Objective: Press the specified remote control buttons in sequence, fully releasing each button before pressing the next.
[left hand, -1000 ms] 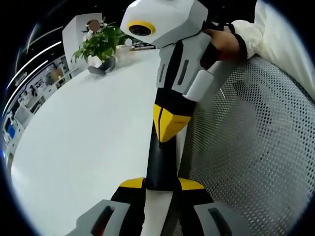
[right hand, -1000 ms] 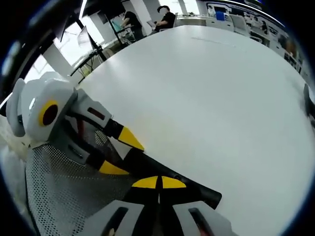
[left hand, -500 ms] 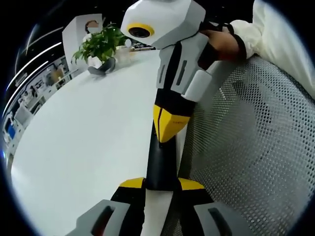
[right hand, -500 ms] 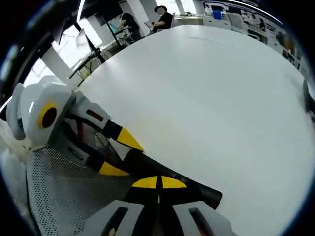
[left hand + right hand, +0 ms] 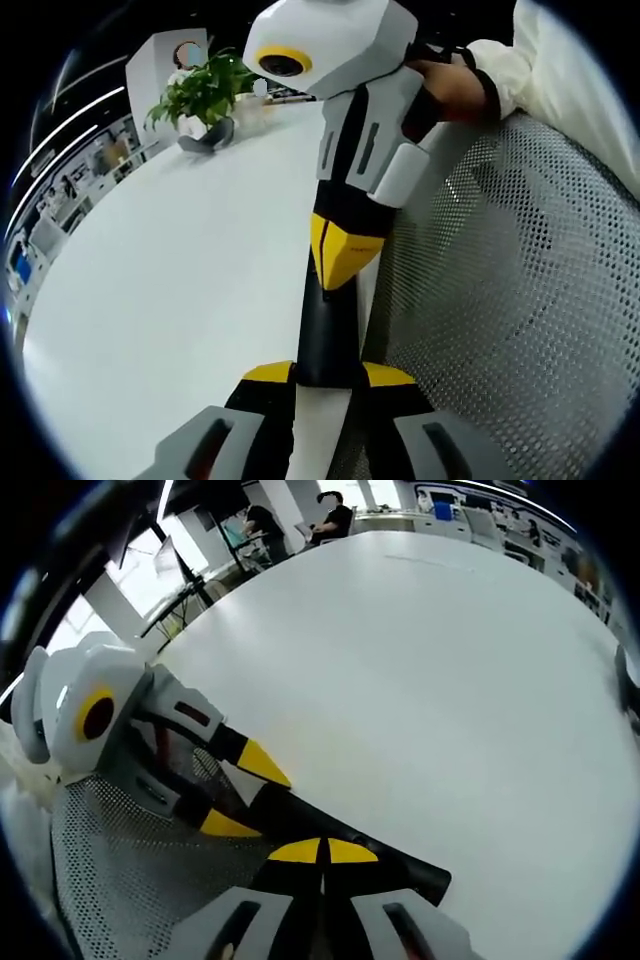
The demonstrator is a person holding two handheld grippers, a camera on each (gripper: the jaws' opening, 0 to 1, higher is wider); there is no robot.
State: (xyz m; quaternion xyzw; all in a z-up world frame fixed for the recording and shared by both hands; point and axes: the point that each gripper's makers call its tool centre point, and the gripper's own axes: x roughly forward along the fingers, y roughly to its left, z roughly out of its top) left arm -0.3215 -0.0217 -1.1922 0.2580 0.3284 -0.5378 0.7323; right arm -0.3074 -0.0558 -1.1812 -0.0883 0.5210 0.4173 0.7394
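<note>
A slim black remote (image 5: 325,335) lies along the edge of the white table (image 5: 170,270). My left gripper (image 5: 328,374) is shut on the remote's near end, with one yellow-tipped jaw on each side. My right gripper (image 5: 340,262) comes down from above with its yellow tips shut together, resting on the remote's top face. In the right gripper view, those shut tips (image 5: 322,851) sit over the remote (image 5: 400,868). The left gripper (image 5: 247,795) clamps the remote's far end from the left. The buttons are hidden under the tips.
A grey mesh chair back (image 5: 500,300) fills the space beside the table edge. A potted plant (image 5: 205,90) stands at the table's far end. A hand and white sleeve (image 5: 540,60) hold the right gripper. People sit at a far desk (image 5: 330,515).
</note>
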